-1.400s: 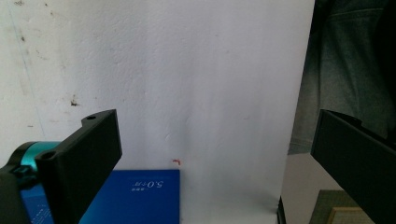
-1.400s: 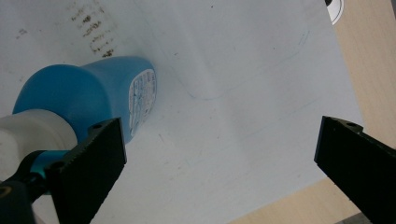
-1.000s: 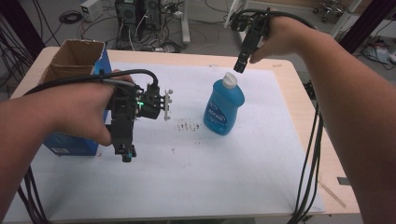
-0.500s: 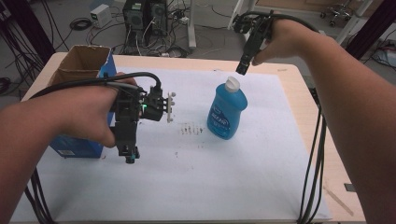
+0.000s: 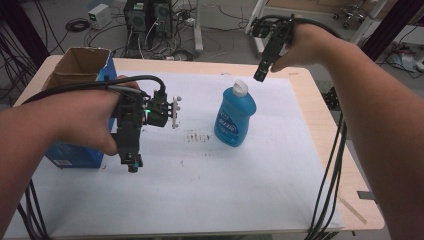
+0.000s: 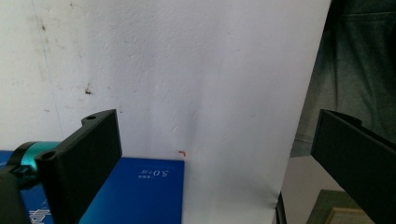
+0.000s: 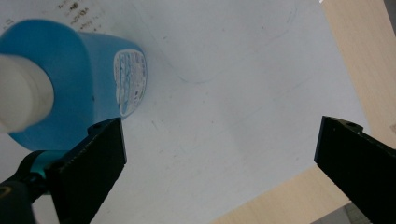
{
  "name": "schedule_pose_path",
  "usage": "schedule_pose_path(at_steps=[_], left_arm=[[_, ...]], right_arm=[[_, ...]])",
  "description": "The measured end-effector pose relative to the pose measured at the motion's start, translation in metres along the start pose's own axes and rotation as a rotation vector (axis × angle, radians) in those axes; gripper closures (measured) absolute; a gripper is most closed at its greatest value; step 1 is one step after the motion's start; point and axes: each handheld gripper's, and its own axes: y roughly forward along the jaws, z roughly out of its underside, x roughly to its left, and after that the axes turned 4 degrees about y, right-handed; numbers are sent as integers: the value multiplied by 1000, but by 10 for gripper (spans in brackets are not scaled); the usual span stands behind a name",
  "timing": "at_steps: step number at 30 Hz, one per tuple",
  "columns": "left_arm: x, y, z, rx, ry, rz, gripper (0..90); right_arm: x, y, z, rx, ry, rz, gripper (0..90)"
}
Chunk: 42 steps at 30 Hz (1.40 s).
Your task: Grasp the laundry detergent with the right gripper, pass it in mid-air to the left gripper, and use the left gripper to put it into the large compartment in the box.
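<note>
Both grippers are gaping empty as I am hovering my right gripper (image 5: 260,75) above the bottle (image 5: 235,117). Next, I judge, it is needing to drop and straddle the cap (image 5: 240,87); my left gripper (image 5: 132,164) is idling.

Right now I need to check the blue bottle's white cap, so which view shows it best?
The high view: the blue bottle stands upright, its white cap whole below the right gripper. The right gripper view catches the cap blurred at its left edge. The left gripper view faces the blue box instead.

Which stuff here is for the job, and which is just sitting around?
For the job:
blue bottle with white cap
right tongs, open above it
left tongs, open

Just sitting around:
cardboard box
white sheet
computers on the floor
</note>
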Motion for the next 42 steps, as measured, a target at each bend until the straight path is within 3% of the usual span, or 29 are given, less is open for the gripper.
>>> schedule_pose_path(at_steps=[6,11,15,18,29,39,42], left_arm=[[-3,-1,1,-4,7,-6,17],[-5,-3,3,-8,9,-12,17],[-7,-3,4,-12,11,-18,17],[-8,-4,7,-16,8,-20,17],[-9,-5,18,-15,2,-25,17],[-10,-7,20,-20,-1,-30,17],[-11,-8,21,-26,2,-35,17]], right_arm=[[1,-2,31,-53,40,7,12],[9,3,61,-104,75,-18,12],[17,7,76,-151,86,-41,12],[34,14,91,-213,82,-66,12],[62,34,118,-401,119,-142,12],[74,62,129,-480,147,-173,12],[78,73,128,-481,152,-180,12]])
